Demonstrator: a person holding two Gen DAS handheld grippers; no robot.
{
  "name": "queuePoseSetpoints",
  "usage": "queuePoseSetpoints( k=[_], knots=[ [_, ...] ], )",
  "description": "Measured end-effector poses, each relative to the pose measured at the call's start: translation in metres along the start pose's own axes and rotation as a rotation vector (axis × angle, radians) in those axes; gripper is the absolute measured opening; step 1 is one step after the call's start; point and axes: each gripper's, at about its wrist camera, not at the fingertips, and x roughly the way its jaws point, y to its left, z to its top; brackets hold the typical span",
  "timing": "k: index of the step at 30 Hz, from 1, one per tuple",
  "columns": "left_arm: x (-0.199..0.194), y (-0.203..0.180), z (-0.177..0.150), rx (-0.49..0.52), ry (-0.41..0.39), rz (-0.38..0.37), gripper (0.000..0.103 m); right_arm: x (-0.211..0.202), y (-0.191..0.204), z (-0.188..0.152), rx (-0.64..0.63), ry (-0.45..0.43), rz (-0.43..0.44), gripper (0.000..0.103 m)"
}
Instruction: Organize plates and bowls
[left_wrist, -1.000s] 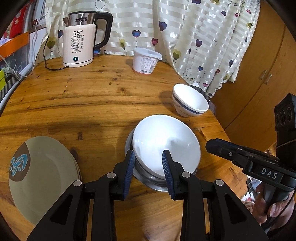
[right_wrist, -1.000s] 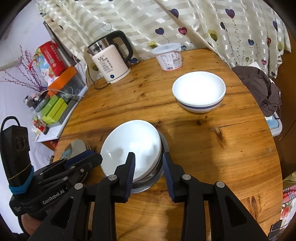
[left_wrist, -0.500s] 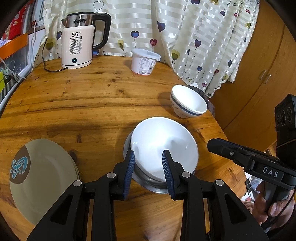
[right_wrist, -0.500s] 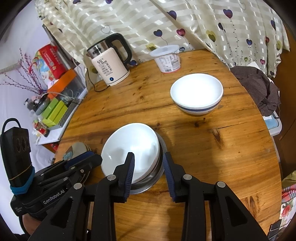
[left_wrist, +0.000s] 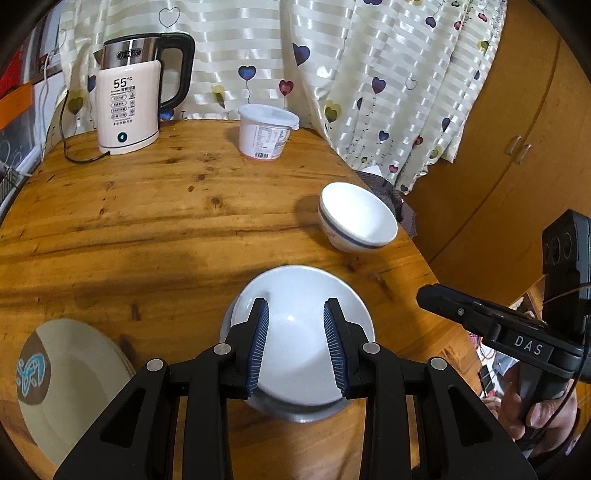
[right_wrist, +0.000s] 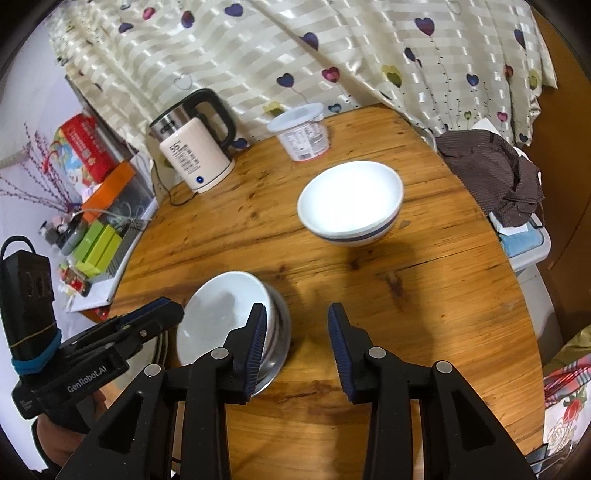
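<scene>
White ceramic bowl (left_wrist: 299, 332) sat nested in a steel bowl (right_wrist: 275, 350) on the round wooden table (left_wrist: 147, 229); my left gripper (left_wrist: 295, 345) and right gripper (right_wrist: 297, 347) hung part-open, empty. Best approach: straddle one rim squarely.

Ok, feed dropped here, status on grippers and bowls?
Left gripper and right gripper open, empty. White bowl nested in steel bowl. Striped bowl apart. Nothing in the way.
</scene>
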Motion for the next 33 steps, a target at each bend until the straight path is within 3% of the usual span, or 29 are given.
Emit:
queuePoseSetpoints(
  k=[33],
  knots=[
    [0.06,-0.014,0.074,0.02,0.101,-0.078,0.032,0.016,-0.053,0.052,0.081,-0.044,-0.062,0.034]
  ],
)
